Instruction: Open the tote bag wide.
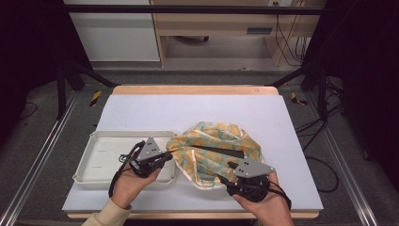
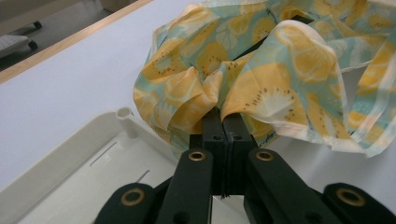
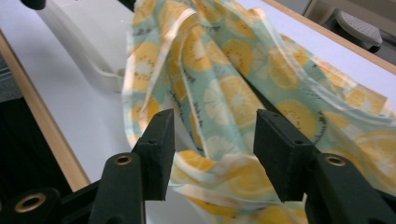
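The fruit-print cloth (image 1: 216, 153) lies bunched at centre frame, right of the white tray (image 1: 101, 141). The left gripper (image 2: 223, 122) pinches its edge; the right gripper (image 3: 212, 156) stands parted, fabric loose between its pads. It should close squarely on one hem layer before pulling.

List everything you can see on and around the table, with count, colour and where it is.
Fruit-print cloth: one, teal with yellow citrus slices, bunched at table centre.
Tray: one, cream-white, left of the cloth.
Table: one, white top, wooden edge.
Cabinet: one, white, behind the table.
Left gripper: one, black, shut on the cloth's left edge.
Right gripper: one, black, jaws apart over the cloth's near edge.
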A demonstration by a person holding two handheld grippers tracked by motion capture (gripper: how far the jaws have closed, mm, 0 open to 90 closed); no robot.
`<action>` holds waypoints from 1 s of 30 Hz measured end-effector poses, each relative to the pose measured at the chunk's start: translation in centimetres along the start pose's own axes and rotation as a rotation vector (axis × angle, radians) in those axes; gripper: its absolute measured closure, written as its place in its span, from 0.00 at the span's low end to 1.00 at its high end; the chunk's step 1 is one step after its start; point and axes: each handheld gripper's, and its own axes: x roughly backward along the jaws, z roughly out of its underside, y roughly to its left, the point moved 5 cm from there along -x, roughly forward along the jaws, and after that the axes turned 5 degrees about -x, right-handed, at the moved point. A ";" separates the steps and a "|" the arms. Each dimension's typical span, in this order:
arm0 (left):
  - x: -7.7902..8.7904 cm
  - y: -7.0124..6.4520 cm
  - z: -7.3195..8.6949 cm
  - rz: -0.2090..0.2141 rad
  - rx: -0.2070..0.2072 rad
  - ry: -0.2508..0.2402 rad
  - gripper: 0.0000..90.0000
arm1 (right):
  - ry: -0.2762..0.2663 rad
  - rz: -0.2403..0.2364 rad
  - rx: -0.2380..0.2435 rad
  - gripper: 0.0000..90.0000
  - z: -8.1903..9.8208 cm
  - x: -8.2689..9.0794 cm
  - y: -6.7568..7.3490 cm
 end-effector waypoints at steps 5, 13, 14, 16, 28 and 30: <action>0.2 -0.3 -0.2 0.008 -0.017 0.002 1.00 | 0.008 0.033 -0.006 0.51 -1.1 -0.1 -1.7; 0.3 -0.5 -0.1 0.019 -0.028 0.007 1.00 | 0.069 0.114 -0.077 0.57 -0.9 -1.4 -6.0; 0.4 -0.5 -0.1 0.019 -0.028 0.006 1.00 | 0.086 0.120 -0.082 0.58 -0.4 -1.7 -6.3; 0.4 -0.4 -0.2 0.018 -0.026 0.003 1.00 | 0.115 0.120 -0.086 0.61 0.4 -1.9 -6.4; 0.7 -0.3 -0.5 -0.017 -0.013 -0.024 1.00 | 0.161 0.032 -0.071 0.60 4.6 -0.9 -3.1; 0.8 -0.2 -0.5 -0.021 -0.011 -0.028 1.00 | 0.169 0.015 -0.066 0.60 5.1 -0.9 -2.5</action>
